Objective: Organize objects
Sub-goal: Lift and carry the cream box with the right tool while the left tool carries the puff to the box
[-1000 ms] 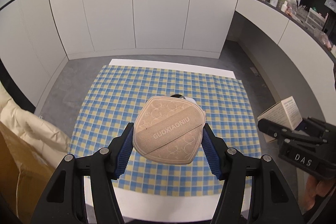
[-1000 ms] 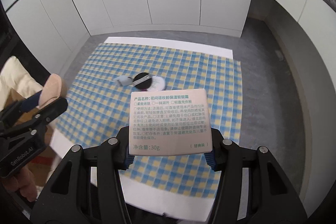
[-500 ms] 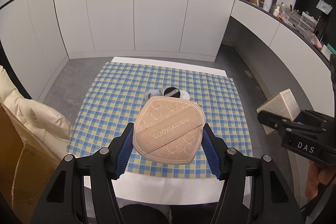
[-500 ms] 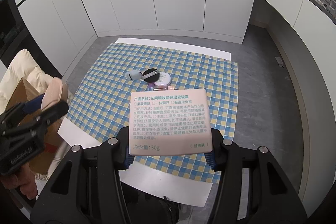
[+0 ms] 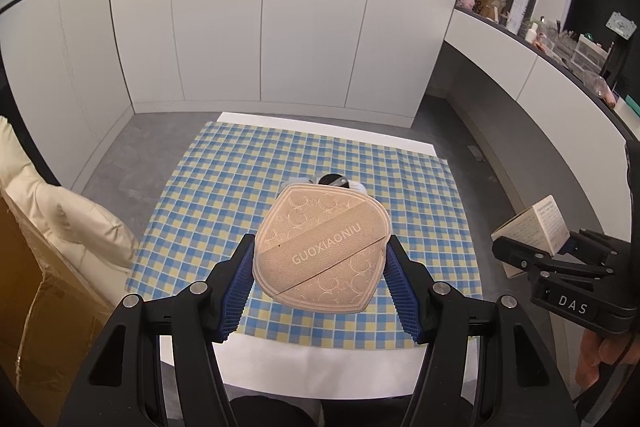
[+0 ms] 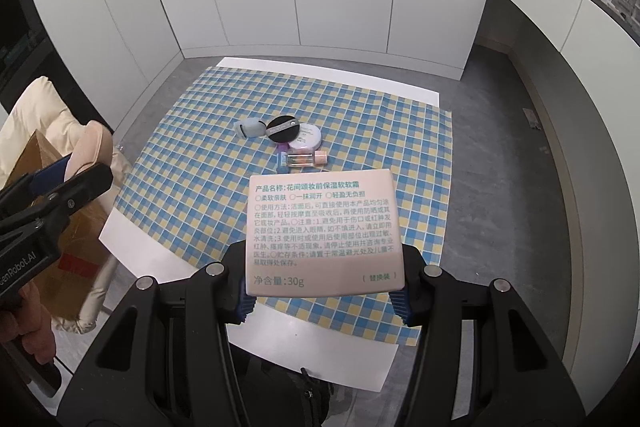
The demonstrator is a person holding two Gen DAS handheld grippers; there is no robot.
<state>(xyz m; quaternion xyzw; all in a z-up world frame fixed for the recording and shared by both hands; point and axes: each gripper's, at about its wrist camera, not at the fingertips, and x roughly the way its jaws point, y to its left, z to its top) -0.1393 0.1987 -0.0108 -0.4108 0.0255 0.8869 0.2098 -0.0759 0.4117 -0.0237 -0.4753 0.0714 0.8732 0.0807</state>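
Note:
My left gripper (image 5: 320, 259) is shut on a beige embossed pad marked GUOXIAONIU (image 5: 320, 227), held in the air over the near half of the checkered cloth (image 5: 224, 187). In the right wrist view my right gripper (image 6: 324, 275) is shut on a pale pink box with green print (image 6: 324, 227), also held above the cloth (image 6: 192, 179). Each gripper shows at the edge of the other's view: the right gripper (image 5: 532, 259) and the left gripper (image 6: 72, 179). On the middle of the cloth lie a pale blue case (image 6: 250, 127), a black round puff (image 6: 283, 129), a white compact (image 6: 305, 137) and a small bottle (image 6: 306, 159).
The cloth covers a white table (image 6: 312, 351) on a grey floor. A cream jacket (image 5: 60, 211) and a cardboard box (image 5: 24, 299) stand to the left. White cabinets (image 5: 280, 27) close the back. A counter (image 5: 520, 39) with bottles runs along the right.
Both grippers have drawn back from the table with their loads. The table now looks smaller and its near white edge has come into view. Neither grip has changed.

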